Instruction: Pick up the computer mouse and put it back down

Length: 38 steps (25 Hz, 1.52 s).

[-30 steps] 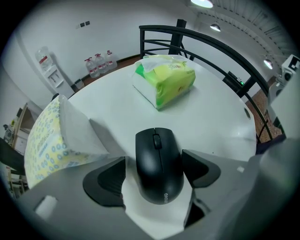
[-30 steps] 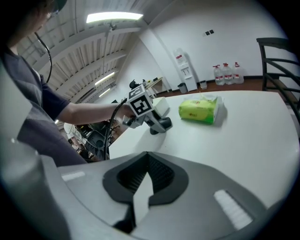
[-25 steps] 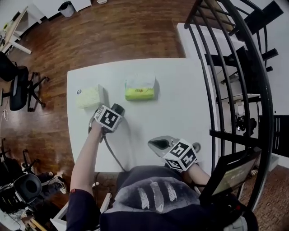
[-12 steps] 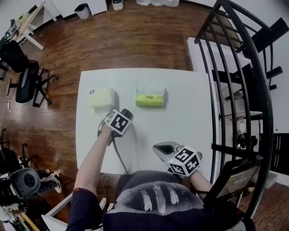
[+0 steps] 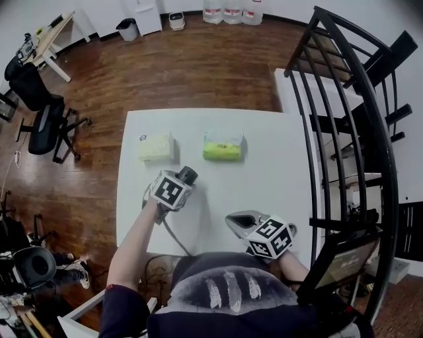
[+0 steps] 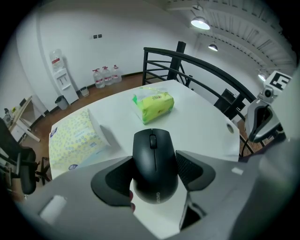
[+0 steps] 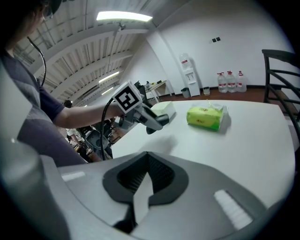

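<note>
Looks down on a white table (image 5: pixel 264 171) standing on a dark wooden floor (image 5: pixel 198 66), with a black railing (image 5: pixel 350 132) curving past the right side and an office chair (image 5: pixel 43 125) well apart on the left. Catches a row of water bottles (image 5: pixel 231 12) at the far wall.

Sees two tissue packs toward the far edge of the table: a pale yellow pack (image 5: pixel 155 148) on the left and a green pack (image 5: pixel 223 146) on the right, near but not touching.

Finds the left gripper (image 6: pixel 154 173) above the table's left half, just nearer than the yellow pack, pointing steeply down and trailing a cable (image 5: pixel 173 234) over the near edge. Has just been closing those jaws, now clamped on the black computer mouse (image 6: pixel 153 150), with the ribbed pads (image 6: pixel 190 168) pressing its two sides and the wheel end pointing away toward the green pack. Holds the mouse clear of the table top, above its own shadow in the right gripper view.

Shows the right gripper (image 5: pixel 239 221) low over the near right part of the table, well apart from the mouse, with jaws closed together on nothing.
</note>
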Motion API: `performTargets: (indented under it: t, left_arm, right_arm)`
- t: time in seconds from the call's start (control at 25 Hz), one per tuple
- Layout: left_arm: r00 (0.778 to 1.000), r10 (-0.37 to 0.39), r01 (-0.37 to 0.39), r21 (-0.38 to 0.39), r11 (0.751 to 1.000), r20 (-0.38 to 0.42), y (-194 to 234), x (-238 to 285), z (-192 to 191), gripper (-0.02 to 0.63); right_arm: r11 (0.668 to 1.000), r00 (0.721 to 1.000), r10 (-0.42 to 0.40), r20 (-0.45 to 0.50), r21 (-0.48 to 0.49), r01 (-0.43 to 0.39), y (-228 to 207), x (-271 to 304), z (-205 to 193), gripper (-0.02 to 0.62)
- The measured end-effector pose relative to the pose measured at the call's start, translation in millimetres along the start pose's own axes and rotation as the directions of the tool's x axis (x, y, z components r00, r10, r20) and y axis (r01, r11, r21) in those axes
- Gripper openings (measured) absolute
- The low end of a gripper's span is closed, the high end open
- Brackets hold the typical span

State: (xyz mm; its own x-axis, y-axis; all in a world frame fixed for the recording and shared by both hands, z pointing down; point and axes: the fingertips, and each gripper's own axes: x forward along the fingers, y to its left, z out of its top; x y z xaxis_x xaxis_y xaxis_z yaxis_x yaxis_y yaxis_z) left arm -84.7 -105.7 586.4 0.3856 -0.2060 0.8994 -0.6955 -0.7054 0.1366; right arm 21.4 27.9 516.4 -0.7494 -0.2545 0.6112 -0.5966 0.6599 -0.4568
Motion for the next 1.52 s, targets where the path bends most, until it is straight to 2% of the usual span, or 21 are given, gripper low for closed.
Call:
performTargets:
  t: [0.16, 0.52, 0.64, 0.92, 1.12, 1.32, 1.52]
  left_arm:
    - [0.999, -0.022, 0.022, 0.001, 1.0, 0.049, -15.4, -23.7, 3.4, 0.302]
    - [0.987, -0.079, 0.055, 0.161, 0.985, 0.142, -69.2, -107.1, 8.9, 0.302]
    - [0.979, -0.092, 0.057, 0.192, 0.98, 0.183, -85.4, -133.1, 4.5, 0.302]
    - [0.966, -0.101, 0.046, 0.227, 0.973, 0.237, -111.7, -178.2, -11.9, 0.302]
    - [0.962, -0.112, 0.045, 0.259, 0.965, 0.251, -129.0, -191.5, -19.7, 0.302]
    - [0.929, -0.174, 0.1, 0.23, 0.968, 0.326, -144.8, -198.9, -11.8, 0.304]
    - [0.914, -0.184, 0.102, 0.235, 0.967, 0.361, -147.1, -207.4, -6.6, 0.305]
  right_arm:
    - [1.0, 1.0, 0.001, -0.001, -0.014, -0.001, 10.2, -3.1, -3.3, 0.005]
    - [1.0, 1.0, 0.008, 0.008, -0.027, -0.008, 35.2, -6.0, -2.8, 0.005]
    - [0.999, 1.0, 0.014, 0.007, -0.039, -0.013, 42.5, -8.7, 0.4, 0.005]
    - [0.997, 1.0, -0.009, -0.028, -0.071, 0.007, 41.5, -15.6, -0.1, 0.005]
    - [0.994, 0.993, -0.038, -0.113, -0.11, 0.025, 36.8, -19.4, -6.4, 0.005]
    - [0.99, 0.989, -0.072, -0.125, -0.131, 0.055, 30.8, -19.4, -2.4, 0.005]
    - [0.992, 0.992, -0.058, -0.109, -0.119, 0.045, 32.1, -14.8, 2.6, 0.005]
